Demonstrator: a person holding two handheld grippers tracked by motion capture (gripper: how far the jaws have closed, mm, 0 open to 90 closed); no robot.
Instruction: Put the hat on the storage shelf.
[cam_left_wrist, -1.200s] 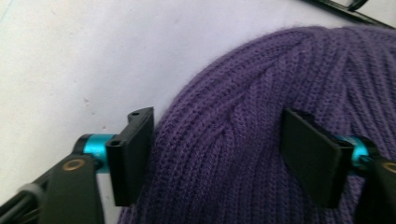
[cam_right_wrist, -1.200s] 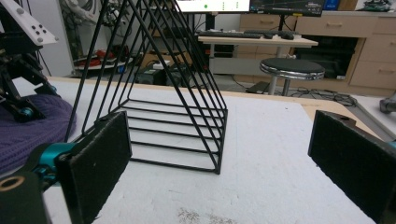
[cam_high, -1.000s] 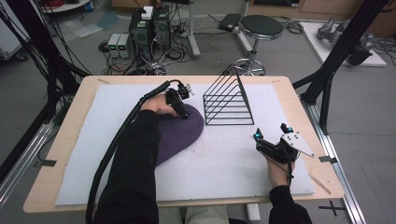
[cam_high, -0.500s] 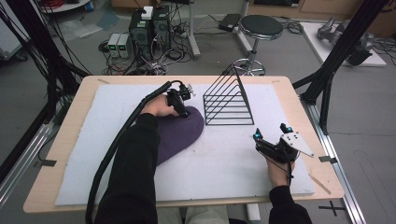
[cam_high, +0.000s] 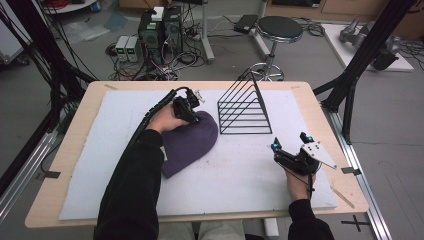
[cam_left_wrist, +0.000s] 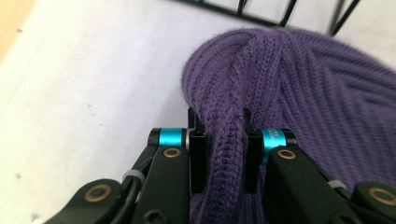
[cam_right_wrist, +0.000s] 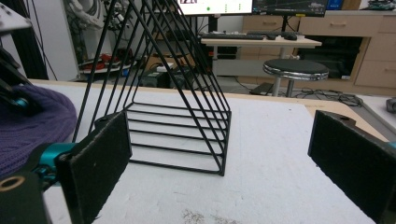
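Observation:
A purple knitted hat (cam_high: 189, 142) lies flat on the white mat, left of centre. My left gripper (cam_high: 196, 116) is at the hat's far rounded end, and its jaws have just been closing. In the left gripper view a ridge of the purple hat (cam_left_wrist: 224, 140) is pinched between the two pads, so my left gripper (cam_left_wrist: 218, 151) is shut on it. My right gripper (cam_high: 289, 150) rests near the mat's front right with its jaws wide apart. Between the pads of my right gripper (cam_right_wrist: 219, 158) there is nothing.
A black wire rack (cam_high: 245, 107) shaped like a triangle stands just right of the hat; it is also the black wire rack (cam_right_wrist: 163, 93) straight ahead in the right gripper view. The white mat (cam_high: 240, 175) covers the wooden table. A stool (cam_high: 280, 30) stands behind the table.
My left gripper has closed on the hat's far end and drawn up a fold of the knit. The right hand has stayed where it was.

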